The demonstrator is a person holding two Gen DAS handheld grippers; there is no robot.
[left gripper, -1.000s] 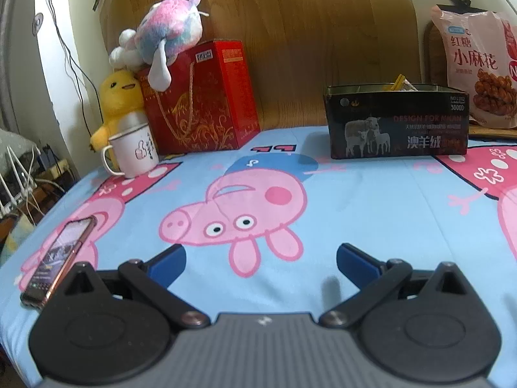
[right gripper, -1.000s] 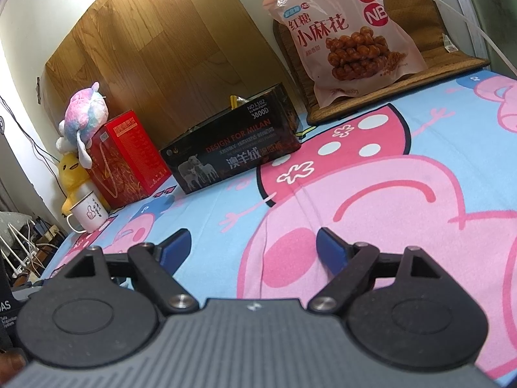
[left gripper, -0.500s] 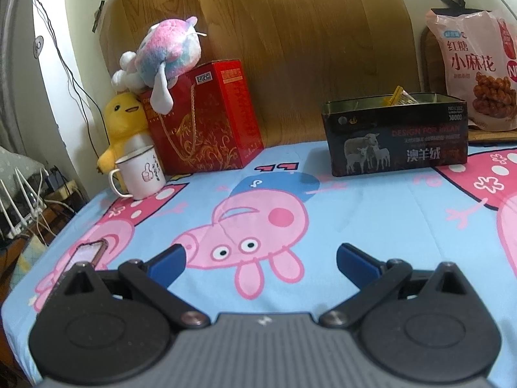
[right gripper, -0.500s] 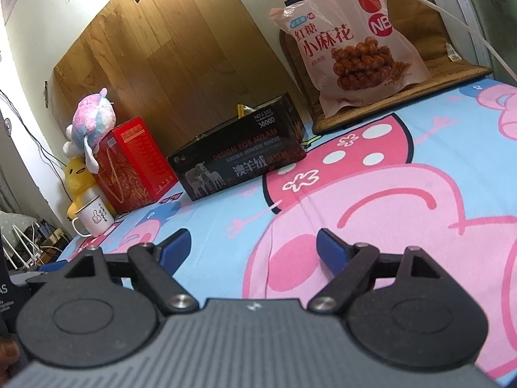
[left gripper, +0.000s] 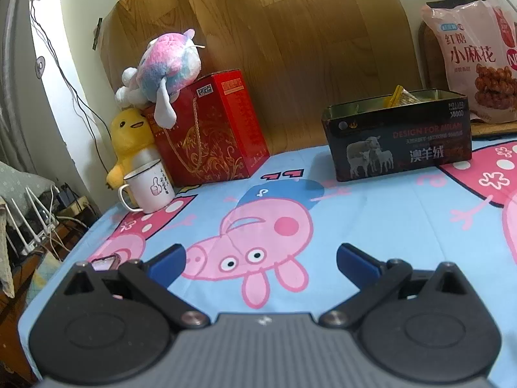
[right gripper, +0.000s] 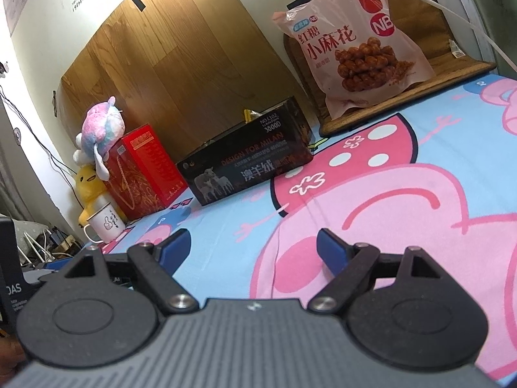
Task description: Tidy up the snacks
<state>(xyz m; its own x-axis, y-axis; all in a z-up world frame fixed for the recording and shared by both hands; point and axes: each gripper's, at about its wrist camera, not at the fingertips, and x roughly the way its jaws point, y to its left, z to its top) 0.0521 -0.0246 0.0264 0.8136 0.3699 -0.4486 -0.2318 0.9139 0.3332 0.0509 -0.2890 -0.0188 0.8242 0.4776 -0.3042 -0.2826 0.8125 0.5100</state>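
A black open tin [left gripper: 399, 135] [right gripper: 248, 165] with a sheep picture stands at the back of the cartoon-pig cloth, a yellow packet [left gripper: 396, 94] poking out of its top. A large pink bag of fried dough twists [left gripper: 475, 64] [right gripper: 352, 42] leans against the wall at the back right, on a brown mat [right gripper: 416, 74]. My left gripper [left gripper: 261, 258] is open over the cloth, well short of the tin, with nothing between its blue fingers. My right gripper [right gripper: 252, 242] is open too, low over the pink print, holding nothing.
A red gift box [left gripper: 210, 129] with a pastel plush toy [left gripper: 164, 68] on top stands back left, beside a yellow duck plush [left gripper: 129, 142] and a white mug [left gripper: 148, 187]. A phone [left gripper: 105, 262] lies near the left edge. Cables and routers [left gripper: 29, 223] sit beyond that edge.
The left wrist view has tilted up and rolled slightly: the phone has slid almost under the left finger and the tin sits lower in frame. The right view tilted up slightly.
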